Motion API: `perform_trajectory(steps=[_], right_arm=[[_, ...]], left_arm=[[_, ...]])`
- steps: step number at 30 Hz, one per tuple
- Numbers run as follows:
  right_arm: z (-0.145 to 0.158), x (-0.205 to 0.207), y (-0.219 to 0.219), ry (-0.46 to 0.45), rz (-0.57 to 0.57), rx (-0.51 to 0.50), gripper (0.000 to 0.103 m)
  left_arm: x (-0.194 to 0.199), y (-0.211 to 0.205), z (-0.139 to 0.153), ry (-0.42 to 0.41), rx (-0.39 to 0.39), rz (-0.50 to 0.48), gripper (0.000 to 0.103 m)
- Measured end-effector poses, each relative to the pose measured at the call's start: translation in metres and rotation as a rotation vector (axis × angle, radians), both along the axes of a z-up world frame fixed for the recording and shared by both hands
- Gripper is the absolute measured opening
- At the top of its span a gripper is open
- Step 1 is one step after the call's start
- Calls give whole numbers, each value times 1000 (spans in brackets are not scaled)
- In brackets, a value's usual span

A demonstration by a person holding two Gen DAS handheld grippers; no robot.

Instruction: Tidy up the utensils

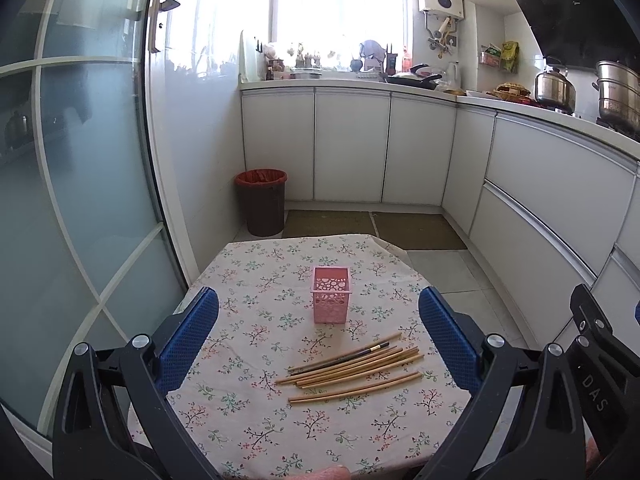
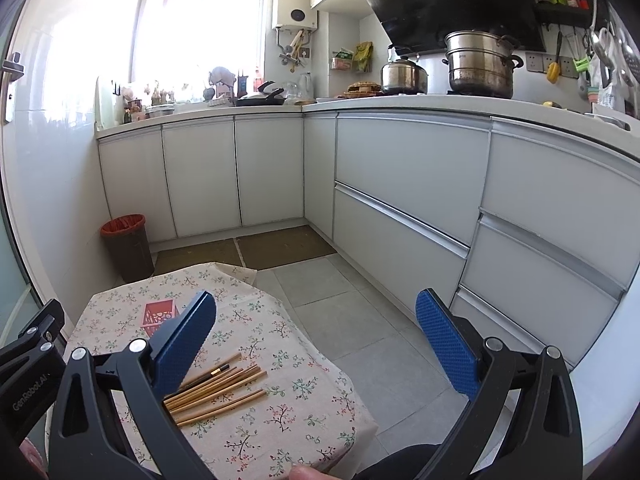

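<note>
Nearest to us, at the near edge of the worktop (image 1: 248,432), our left gripper (image 1: 318,340) hangs released, its blue pads spread wide and nothing between them. Framed in that gap lies the bundle of chopsticks (image 1: 352,368): wooden ones plus a single dark one, loosely heaped on the floral cloth toward the worktop's near right part. Their long axes run roughly left to right across the left gripper's line of sight, tips rising slightly toward the right edge. Just beyond them, toward the middle of the worktop, stands the pink perforated holder (image 1: 331,294), upright, apart from the sticks, and from this angle we see nothing standing in it.

Our right gripper (image 2: 316,344) is likewise released and grasping nothing; it hovers off the worktop's right edge, mostly over the floor tiles. In its view the chopsticks (image 2: 218,390) sit low and to the left, partly hidden behind its left pad, with the holder (image 2: 160,316) farther off toward the far left corner.

We judge that no stick has yet been moved into the holder. The left gripper sits squarely over the bundle and looks the better placed; because the sticks lie crosswise to its fingers, closing across their width should take one cleanly.
</note>
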State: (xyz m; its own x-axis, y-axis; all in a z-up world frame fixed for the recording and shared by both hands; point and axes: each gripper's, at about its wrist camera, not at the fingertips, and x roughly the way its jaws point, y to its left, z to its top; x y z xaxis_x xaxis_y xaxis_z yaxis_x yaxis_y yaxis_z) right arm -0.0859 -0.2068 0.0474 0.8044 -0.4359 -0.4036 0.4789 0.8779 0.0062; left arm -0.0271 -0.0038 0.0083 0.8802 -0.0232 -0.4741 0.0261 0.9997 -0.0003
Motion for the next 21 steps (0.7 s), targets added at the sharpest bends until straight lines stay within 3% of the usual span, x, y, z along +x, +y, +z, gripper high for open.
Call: perform_trajectory(steps=[21], right_arm=[[-6,0,-1,18,5,2,98]], left_arm=[[5,-1,-7,33,11,-9,96]])
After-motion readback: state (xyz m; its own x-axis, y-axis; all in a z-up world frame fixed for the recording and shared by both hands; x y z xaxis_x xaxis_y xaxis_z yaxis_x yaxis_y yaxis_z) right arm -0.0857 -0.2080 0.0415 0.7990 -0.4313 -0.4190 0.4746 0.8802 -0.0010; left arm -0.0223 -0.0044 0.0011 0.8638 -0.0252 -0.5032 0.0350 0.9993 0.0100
